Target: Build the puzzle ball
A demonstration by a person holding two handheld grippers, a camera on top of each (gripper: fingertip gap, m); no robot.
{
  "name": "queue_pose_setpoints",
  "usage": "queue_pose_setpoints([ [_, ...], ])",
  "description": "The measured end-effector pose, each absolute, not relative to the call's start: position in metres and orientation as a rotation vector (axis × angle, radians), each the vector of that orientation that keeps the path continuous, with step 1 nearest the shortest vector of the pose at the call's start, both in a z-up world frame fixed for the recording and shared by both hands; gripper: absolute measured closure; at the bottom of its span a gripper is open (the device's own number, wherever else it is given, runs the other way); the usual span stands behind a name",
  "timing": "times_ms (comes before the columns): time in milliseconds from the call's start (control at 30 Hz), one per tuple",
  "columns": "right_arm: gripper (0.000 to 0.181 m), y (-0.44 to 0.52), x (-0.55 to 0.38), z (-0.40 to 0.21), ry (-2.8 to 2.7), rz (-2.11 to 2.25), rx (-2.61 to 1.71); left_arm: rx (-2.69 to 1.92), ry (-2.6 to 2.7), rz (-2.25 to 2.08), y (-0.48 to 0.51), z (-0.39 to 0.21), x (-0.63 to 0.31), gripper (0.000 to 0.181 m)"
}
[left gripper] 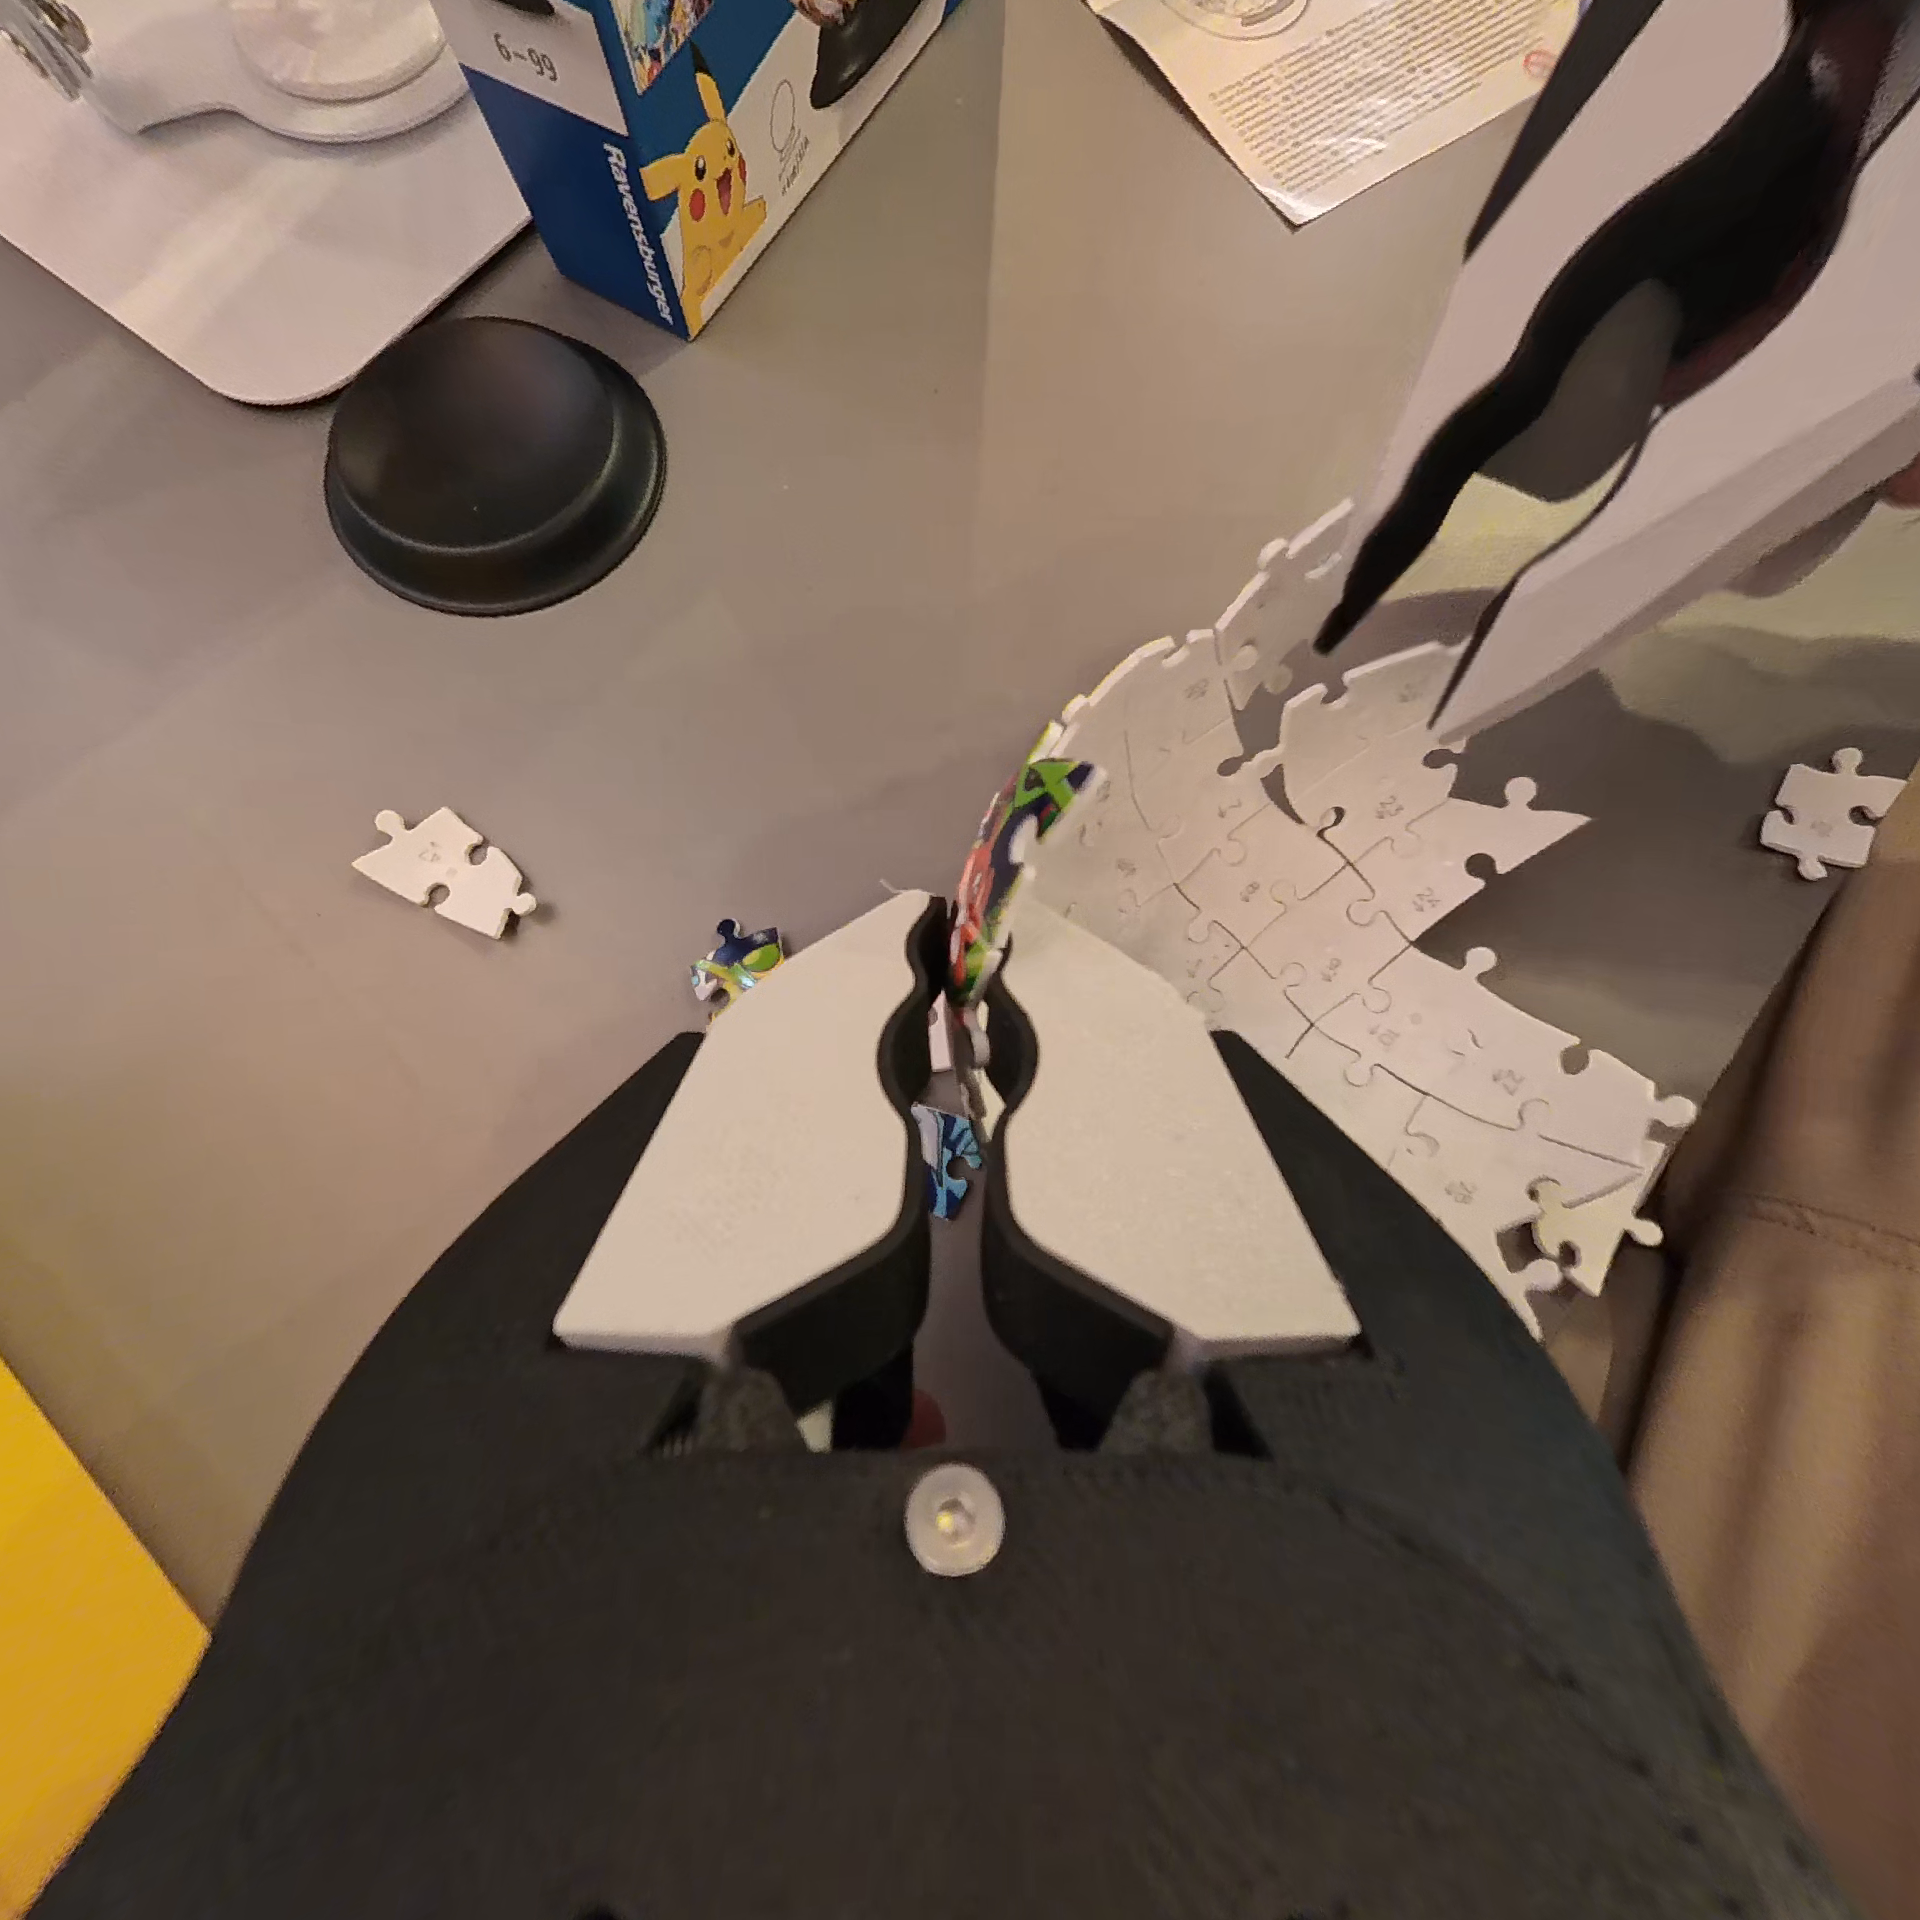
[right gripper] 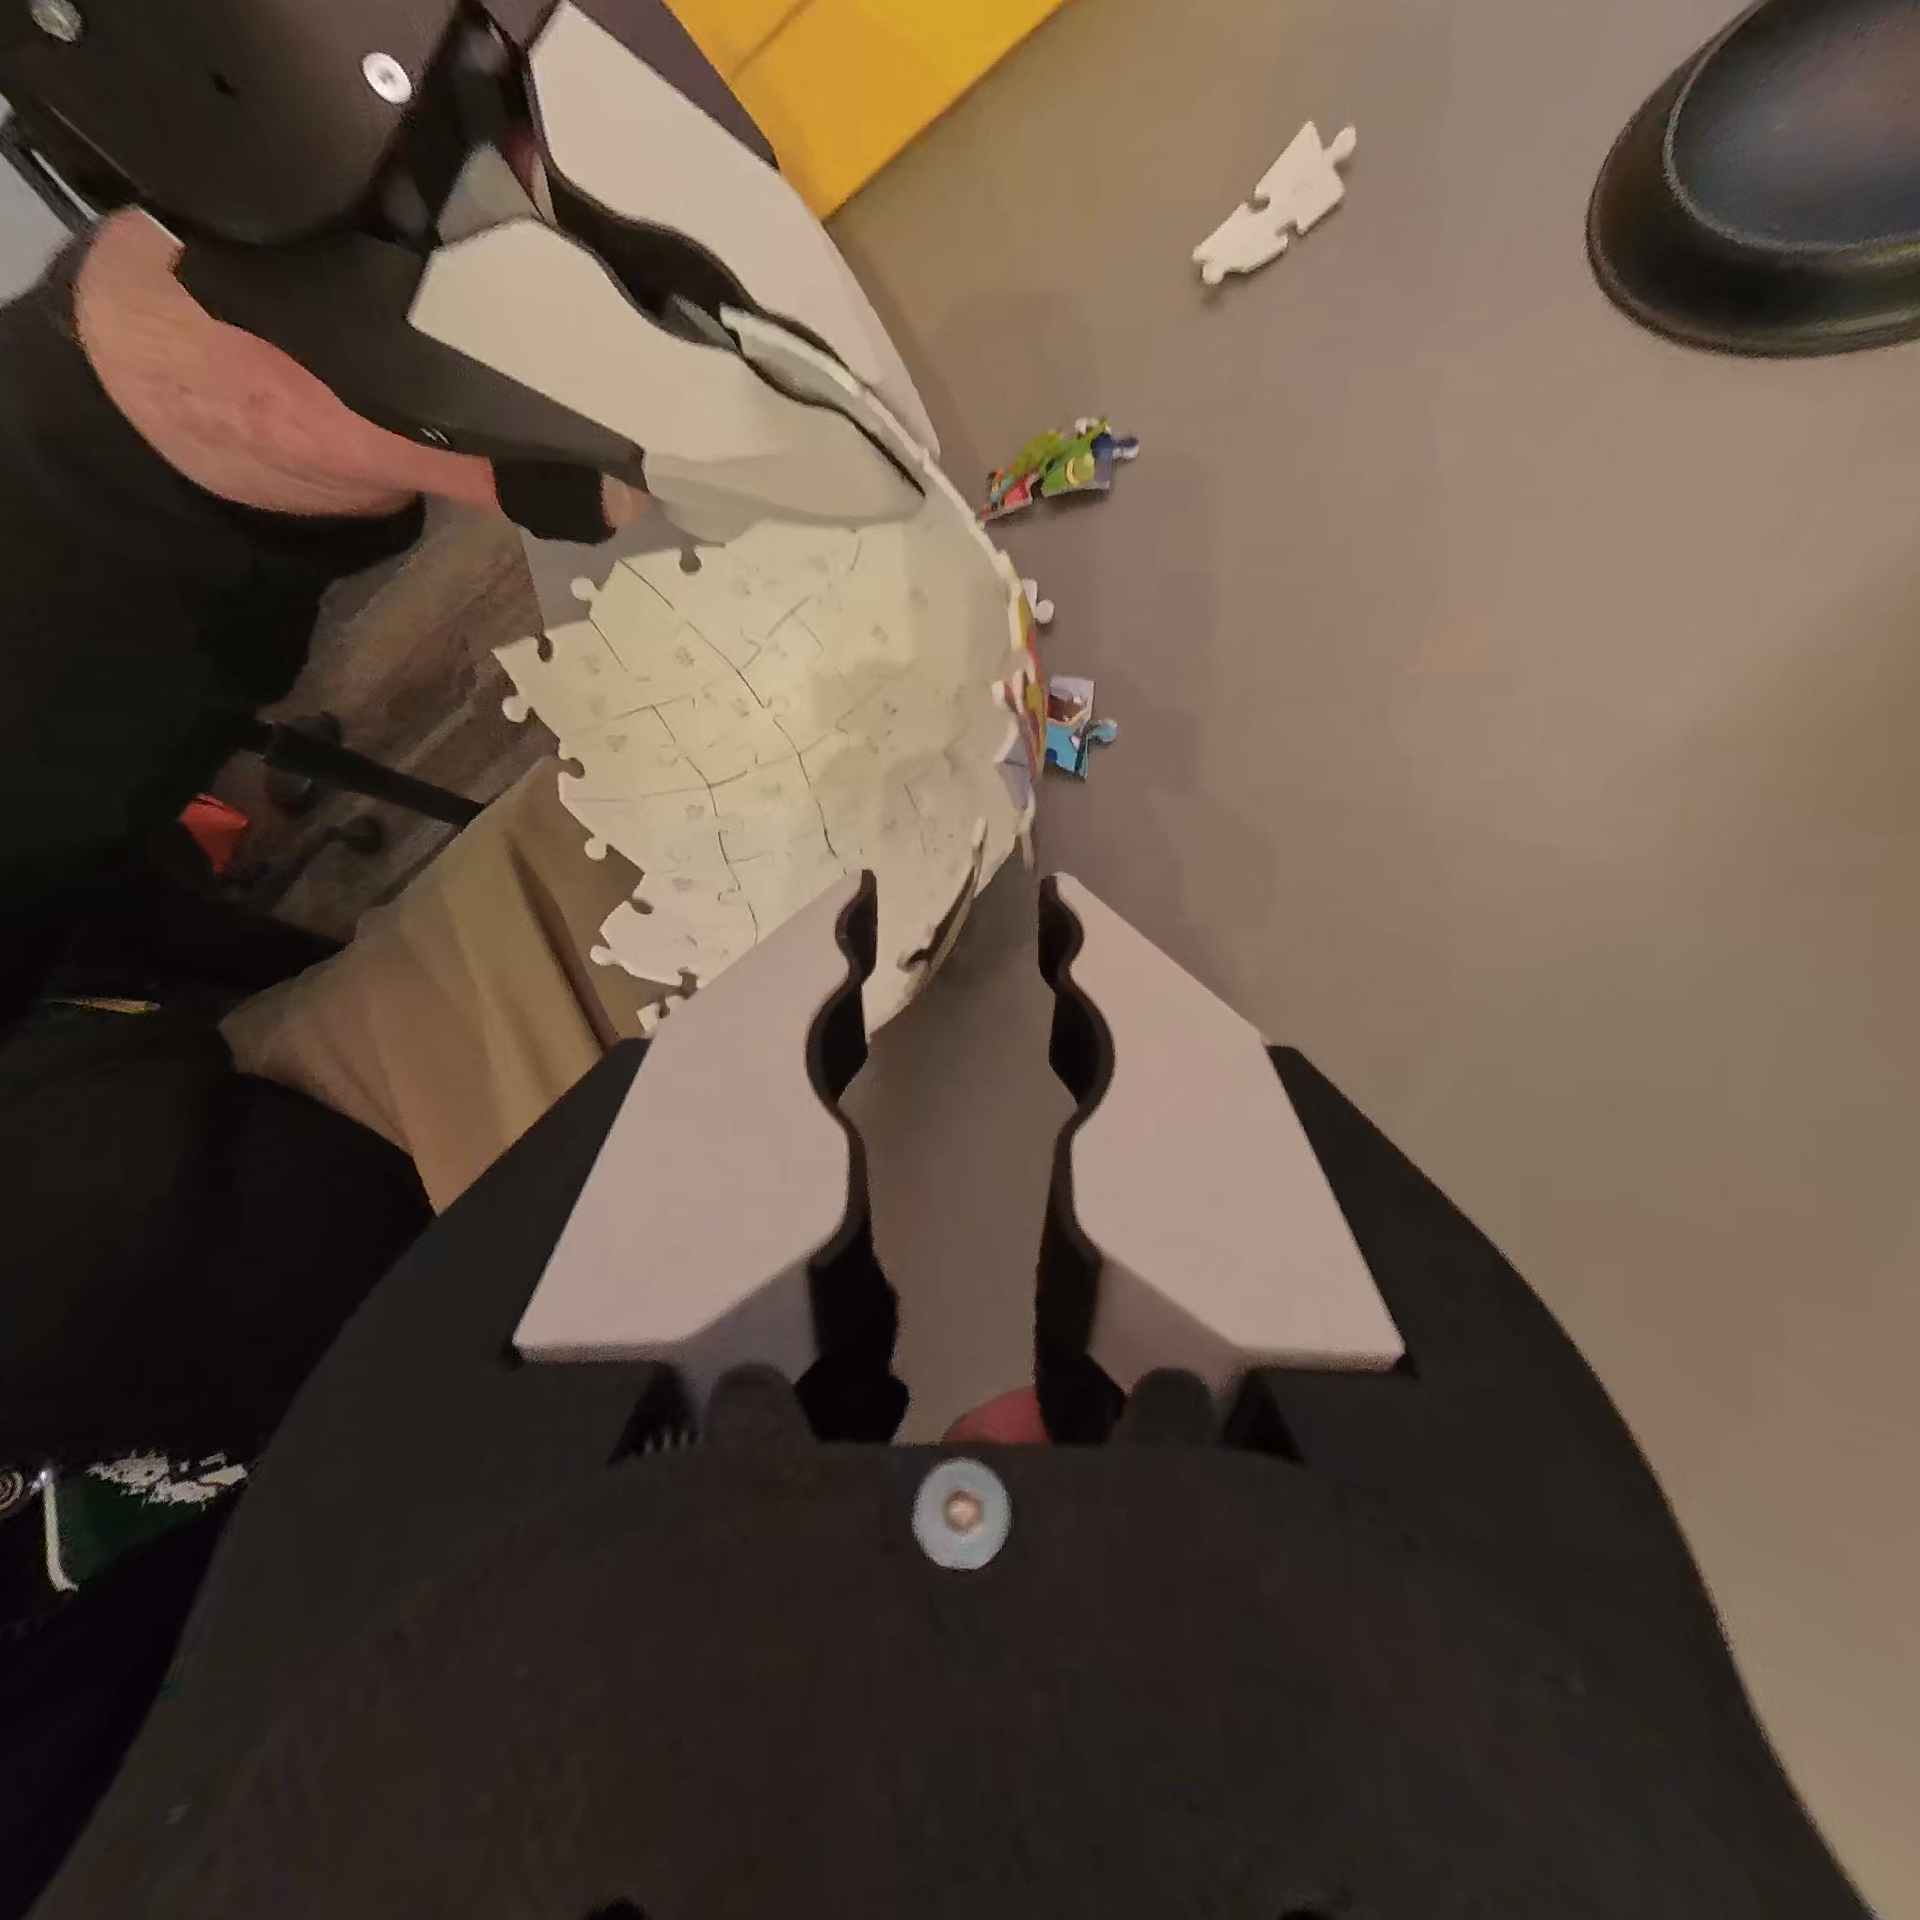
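The left gripper [left gripper: 961, 971] is clamping its fingers on the rim of the half-built curved puzzle ball shell [left gripper: 1309, 935], white on its inner face and printed in bright colours on the outside. The shell is spreading out ahead and to the right of those fingers, standing up off the grey table [left gripper: 883, 582].

The right gripper [right gripper: 956, 914] is holding its fingers narrowly parted with nothing between them; the shell's lower edge is sitting just ahead of the left fingertip, whether touching I cannot tell. In the left wrist view these fingers are reaching down onto the shell's far top edge.

Ahead and to the left of the left fingers, a white pair of joined puzzle pieces [left gripper: 447, 873] is lying face down, and a small colourful loose piece [left gripper: 732, 961] is lying just beside the left fingertip. Farther ahead a black round plastic stand [left gripper: 494, 468] and a blue cardboard puzzle box [left gripper: 686, 156] are standing on the table. Another white piece [left gripper: 1823, 816] is lying far to the right.
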State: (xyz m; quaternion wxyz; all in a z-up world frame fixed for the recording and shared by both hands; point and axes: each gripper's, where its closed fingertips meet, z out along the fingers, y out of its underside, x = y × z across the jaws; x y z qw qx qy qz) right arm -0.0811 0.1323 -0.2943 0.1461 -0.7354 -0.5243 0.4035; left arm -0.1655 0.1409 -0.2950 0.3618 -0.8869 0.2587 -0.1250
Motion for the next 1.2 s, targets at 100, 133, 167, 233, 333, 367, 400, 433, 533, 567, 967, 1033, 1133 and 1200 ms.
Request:
queue_pose_setpoints([
  [100,0.155,0.127,-0.081,-0.304,-1.517,1.155,-2.163,-2.278,0.656,-0.308,0.142,-0.293,-0.166,0.177],
  [133,0.158,0.128,-0.081,-0.306,-1.5,1.153,-2.177,-2.276,0.653,-0.3,0.142,-0.292,-0.166,0.177],
  [167,0.161,0.128,-0.081,-0.308,-1.492,1.161,-2.194,-2.272,0.651,-0.291,0.142,-0.292,-0.166,0.177],
  [233,0.166,0.129,-0.083,-0.311,-1.481,1.158,-2.192,-2.263,0.64,-0.277,0.143,-0.289,-0.166,0.177],
  [333,0.171,0.131,-0.087,-0.314,-1.446,1.143,-2.197,-2.251,0.632,-0.255,0.145,-0.288,-0.165,0.177],
  [367,0.171,0.132,-0.088,-0.316,-1.443,1.134,-2.202,-2.249,0.633,-0.247,0.145,-0.288,-0.164,0.177],
  [400,0.174,0.134,-0.089,-0.317,-1.429,1.122,-2.201,-2.247,0.635,-0.242,0.146,-0.288,-0.163,0.177],
  [433,0.176,0.136,-0.089,-0.318,-1.416,1.119,-2.202,-2.244,0.635,-0.234,0.146,-0.288,-0.163,0.177],
  [533,0.179,0.141,-0.089,-0.319,-1.387,1.104,-2.205,-2.23,0.634,-0.22,0.148,-0.286,-0.162,0.177],
  [567,0.179,0.142,-0.089,-0.32,-1.381,1.106,-2.207,-2.226,0.632,-0.213,0.148,-0.285,-0.162,0.177],
  [967,0.174,0.15,-0.093,-0.323,-1.336,1.062,-2.171,-2.192,0.625,-0.189,0.15,-0.278,-0.158,0.176],
  [1033,0.174,0.151,-0.094,-0.322,-1.345,1.059,-2.152,-2.188,0.63,-0.193,0.15,-0.278,-0.157,0.176],
  [1133,0.174,0.152,-0.094,-0.32,-1.364,1.052,-2.13,-2.178,0.634,-0.195,0.15,-0.276,-0.157,0.176],
  [1200,0.175,0.152,-0.093,-0.319,-1.383,1.058,-2.117,-2.174,0.637,-0.203,0.149,-0.275,-0.156,0.176],
])
